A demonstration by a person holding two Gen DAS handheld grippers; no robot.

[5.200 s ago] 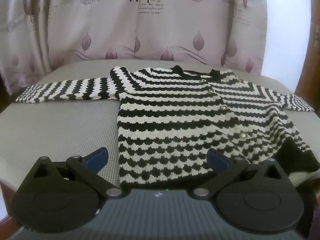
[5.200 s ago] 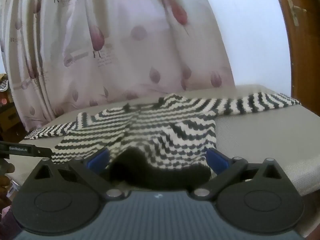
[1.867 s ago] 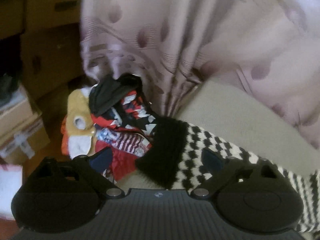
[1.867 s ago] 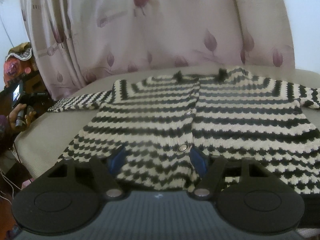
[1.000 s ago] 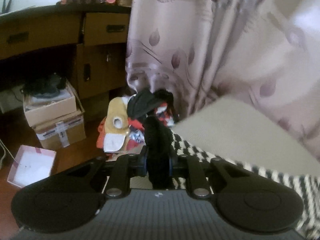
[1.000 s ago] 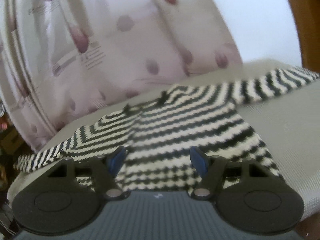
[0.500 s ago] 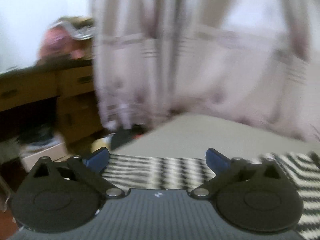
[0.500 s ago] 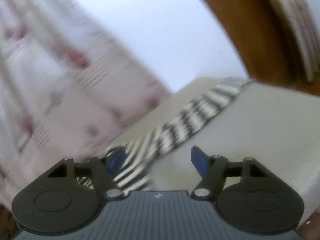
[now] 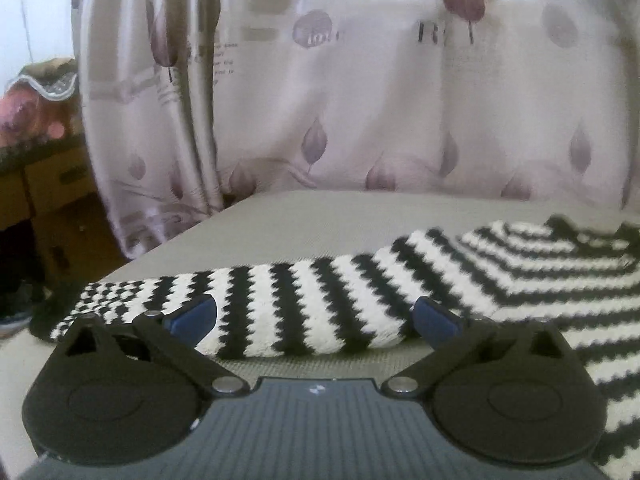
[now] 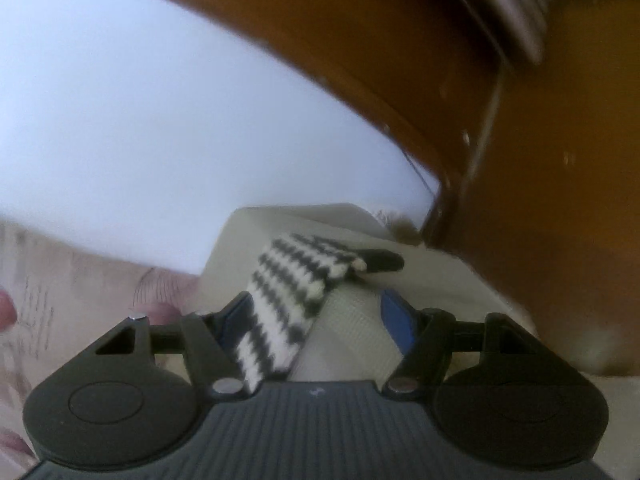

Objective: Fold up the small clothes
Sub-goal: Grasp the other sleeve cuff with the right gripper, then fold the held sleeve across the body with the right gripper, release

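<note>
Left gripper (image 9: 314, 318): the jaws are spread as wide as they go, having just been opening; nothing is clamped. One sleeve (image 9: 256, 308) of the sweater is seen lying flat between and just beyond the blue pads (image 9: 192, 316), not pressed by either.

Right gripper (image 10: 316, 320): the jaws are held partly apart — the other sleeve (image 10: 288, 292) is seen passing by the left-hand pad, while bare table shows before the other pad. Nothing is gripped.

Sweater (image 9: 540, 272): a black-and-white striped knit, spread flat on the table (image 9: 320, 216), with its sleeves stretched out to either side; the black cuff (image 10: 380, 260) of the sleeve in the right wrist view is laid near the table's far corner.

Backdrop: a leaf-printed curtain (image 9: 360, 100) is hung behind the table — a brown wooden door frame (image 10: 400, 60) is seen past the corner.
</note>
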